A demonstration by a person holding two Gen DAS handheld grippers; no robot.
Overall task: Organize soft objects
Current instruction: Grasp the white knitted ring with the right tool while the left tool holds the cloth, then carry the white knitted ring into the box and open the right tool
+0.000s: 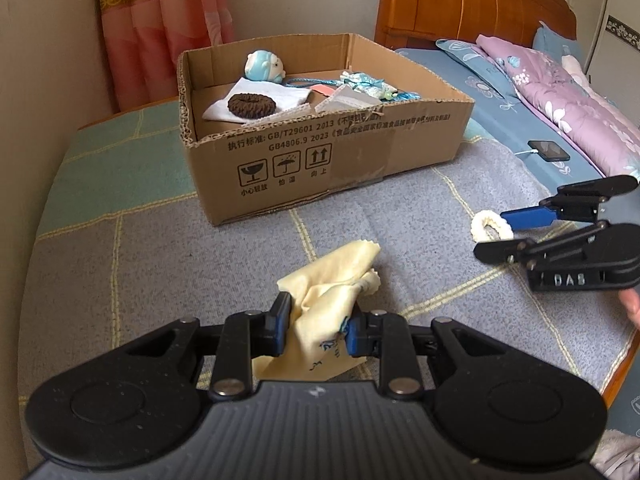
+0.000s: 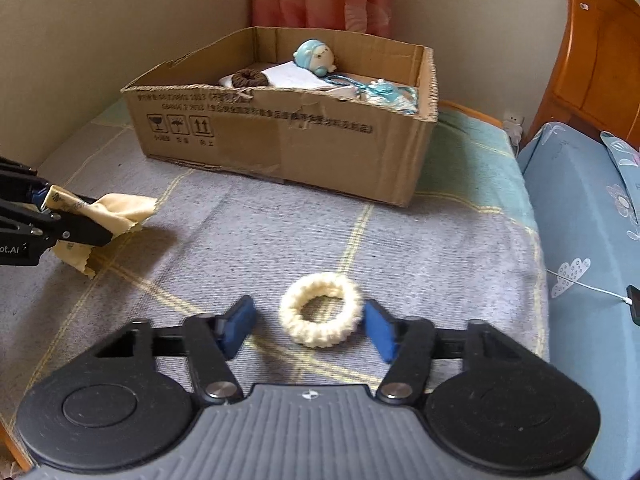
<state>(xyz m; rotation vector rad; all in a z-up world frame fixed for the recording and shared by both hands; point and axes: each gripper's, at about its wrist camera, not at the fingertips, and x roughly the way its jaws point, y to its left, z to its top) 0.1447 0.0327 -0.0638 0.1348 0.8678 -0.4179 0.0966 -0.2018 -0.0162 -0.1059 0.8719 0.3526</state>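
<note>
My left gripper (image 1: 318,330) is shut on a pale yellow cloth (image 1: 336,276), which bunches between its blue pads and trails onto the blanket; it also shows in the right wrist view (image 2: 112,212). My right gripper (image 2: 310,326) is open, its pads on either side of a cream fuzzy scrunchie (image 2: 320,310) that lies flat on the blanket, also visible in the left wrist view (image 1: 490,226). A cardboard box (image 1: 320,160) stands farther back, holding a brown scrunchie (image 1: 252,106), a white cloth (image 1: 260,98), a blue plush toy (image 1: 264,65) and light blue items (image 1: 368,84).
The grey and green checked blanket (image 2: 400,248) covers the surface. A blue bed (image 2: 584,208) with a purple quilt (image 1: 560,92) and a wooden headboard (image 1: 472,0) lies to the right, with a phone on a cable (image 1: 548,150). A pink curtain (image 1: 160,28) hangs behind the box.
</note>
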